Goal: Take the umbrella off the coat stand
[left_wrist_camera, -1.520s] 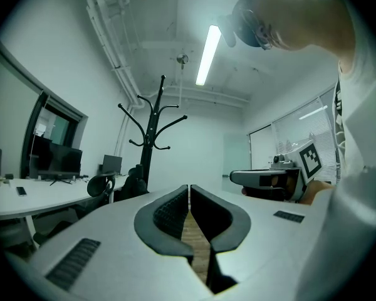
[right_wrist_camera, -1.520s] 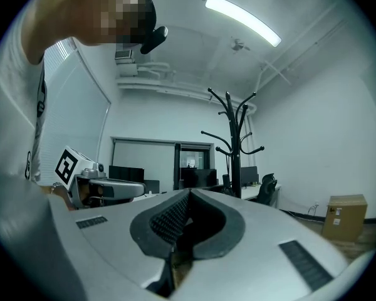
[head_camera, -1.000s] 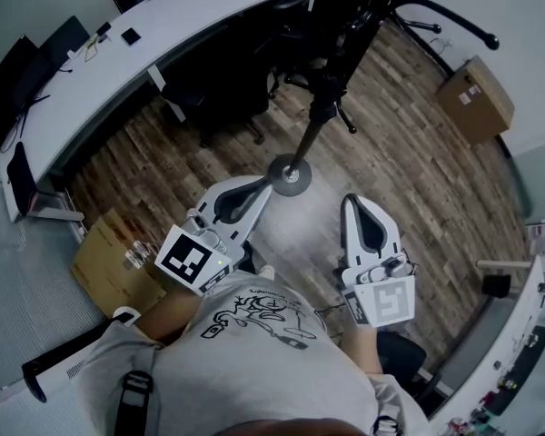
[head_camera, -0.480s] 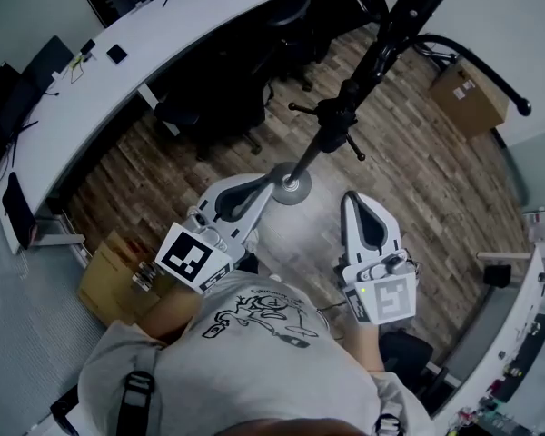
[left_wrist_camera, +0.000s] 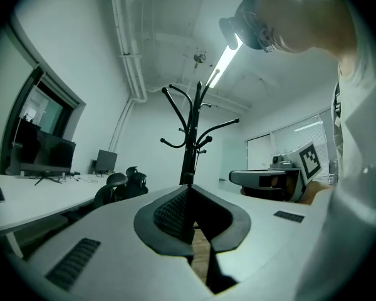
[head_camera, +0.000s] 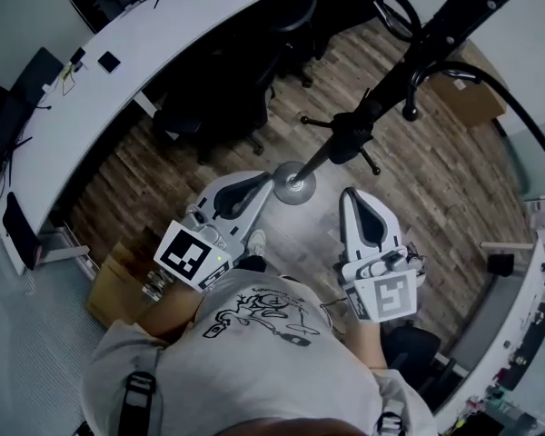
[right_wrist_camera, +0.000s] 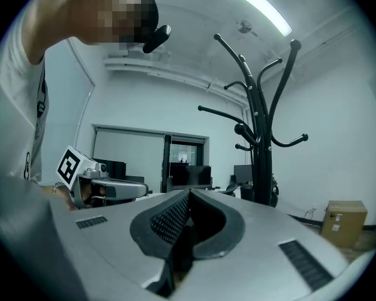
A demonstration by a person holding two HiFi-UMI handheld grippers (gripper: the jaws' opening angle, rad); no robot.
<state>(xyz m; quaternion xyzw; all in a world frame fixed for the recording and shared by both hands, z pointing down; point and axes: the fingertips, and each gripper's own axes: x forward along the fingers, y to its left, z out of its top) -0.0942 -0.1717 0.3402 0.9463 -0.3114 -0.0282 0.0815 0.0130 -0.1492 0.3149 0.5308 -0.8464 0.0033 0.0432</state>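
A black coat stand [head_camera: 345,139] rises from its round grey base [head_camera: 293,185] on the wood floor toward the upper right, with curved hooks spreading at its top. In the left gripper view the coat stand [left_wrist_camera: 189,143] is straight ahead; in the right gripper view the stand [right_wrist_camera: 261,143] is a little right of centre. I cannot make out an umbrella on it. My left gripper [head_camera: 265,182] is shut and empty, its tip beside the base in the head view. My right gripper [head_camera: 348,195] is shut and empty too, just right of the base.
A long curved white desk [head_camera: 118,71] with black office chairs [head_camera: 227,89] runs behind the stand. One cardboard box [head_camera: 477,98] sits at the far right wall, another box [head_camera: 118,280] at my left. Monitors [left_wrist_camera: 41,149] stand on the desk.
The head view has shifted, so the stand's hooked top reaches further into the upper right. Both grippers stay shut and hold nearly the same place beside the base.
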